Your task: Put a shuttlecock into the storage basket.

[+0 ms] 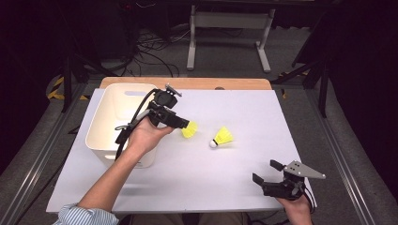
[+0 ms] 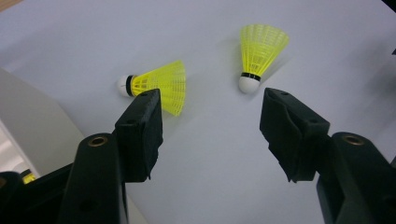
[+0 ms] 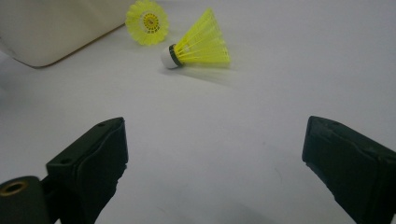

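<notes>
Honestly, the nearer shuttlecock (image 2: 159,86), feather-light with a crushable skirt, is best pinched softly at its cork by the open, empty left gripper (image 2: 210,126).

The left gripper (image 1: 187,124) is matt black, with a small boxy camera block on top and black cables looping back from it past the hand (image 1: 145,136); its jaws are thick, squared blocks, each carried on an arm with a brass-ringed screw hole. The right gripper (image 1: 267,171) is black too, with a flat grey three-cornered plate marked by small dark holes on top and a black cable curling beside it. The left forearm ends in a rolled-up sleeve (image 1: 84,217) of light blue and white stripes.
</notes>
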A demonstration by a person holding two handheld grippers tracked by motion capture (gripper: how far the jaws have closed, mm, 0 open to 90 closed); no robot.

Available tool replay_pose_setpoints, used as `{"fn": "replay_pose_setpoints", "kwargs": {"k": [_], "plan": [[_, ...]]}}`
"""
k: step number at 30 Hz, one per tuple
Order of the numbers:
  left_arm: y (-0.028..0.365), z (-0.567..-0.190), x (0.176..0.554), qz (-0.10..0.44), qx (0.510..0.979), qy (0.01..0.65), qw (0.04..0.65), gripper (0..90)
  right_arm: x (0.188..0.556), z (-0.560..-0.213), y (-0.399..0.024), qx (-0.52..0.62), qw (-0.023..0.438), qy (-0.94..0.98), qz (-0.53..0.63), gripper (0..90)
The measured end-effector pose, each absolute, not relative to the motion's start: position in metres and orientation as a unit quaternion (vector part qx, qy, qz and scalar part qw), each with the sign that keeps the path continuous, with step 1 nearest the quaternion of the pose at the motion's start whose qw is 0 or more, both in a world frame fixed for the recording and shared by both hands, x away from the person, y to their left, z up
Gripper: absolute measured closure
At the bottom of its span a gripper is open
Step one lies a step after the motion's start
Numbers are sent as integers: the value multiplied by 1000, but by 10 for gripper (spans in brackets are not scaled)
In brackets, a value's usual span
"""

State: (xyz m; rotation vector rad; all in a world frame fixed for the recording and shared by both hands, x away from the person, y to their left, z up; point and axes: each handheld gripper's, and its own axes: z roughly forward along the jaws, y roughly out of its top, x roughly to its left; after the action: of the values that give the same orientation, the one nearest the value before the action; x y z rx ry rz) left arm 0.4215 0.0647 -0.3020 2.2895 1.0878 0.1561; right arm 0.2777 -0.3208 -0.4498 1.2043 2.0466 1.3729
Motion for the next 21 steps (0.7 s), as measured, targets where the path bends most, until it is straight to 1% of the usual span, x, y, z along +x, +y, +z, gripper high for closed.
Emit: {"fn": "replay_pose_setpoints", "kwargs": {"k": [21], "plan": [[38,-317,430,51,865,412,283,366,277,-450,-321,429,198,732,490,73]]}}
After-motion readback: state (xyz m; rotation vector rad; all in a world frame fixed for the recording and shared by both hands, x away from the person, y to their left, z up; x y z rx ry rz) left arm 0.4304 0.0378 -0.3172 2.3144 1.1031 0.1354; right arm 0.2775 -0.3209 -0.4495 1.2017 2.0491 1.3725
